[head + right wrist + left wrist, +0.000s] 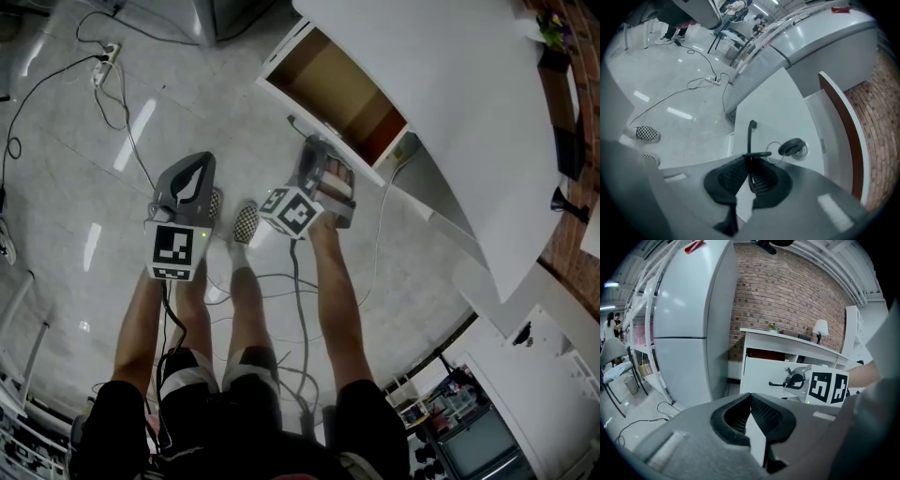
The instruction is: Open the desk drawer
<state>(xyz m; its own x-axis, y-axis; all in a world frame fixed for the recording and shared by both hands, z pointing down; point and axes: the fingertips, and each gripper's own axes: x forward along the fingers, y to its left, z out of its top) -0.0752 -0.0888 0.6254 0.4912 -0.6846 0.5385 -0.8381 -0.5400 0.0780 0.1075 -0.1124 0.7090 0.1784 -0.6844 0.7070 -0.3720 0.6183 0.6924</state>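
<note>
The pale glossy floor takes most of the room, and a tall grey refrigerator stands at the left before a brick wall. To the right of it is the white desk. Its drawer is at the left end, under the top, and it stands pulled out toward the person, with the brown inside showing. The long white front runs level, parallel to the desk edge.

The right gripper is at this front, its jaws pinching one end of the thin dark handle, which lies level along the front. The left gripper hangs apart at the left, over the floor, with its jaws pressed together on nothing.

The only print I can see is the black-and-white square markers on the two cubes. Just beside the handle a dark key with a wire ring sits in the lock.
</note>
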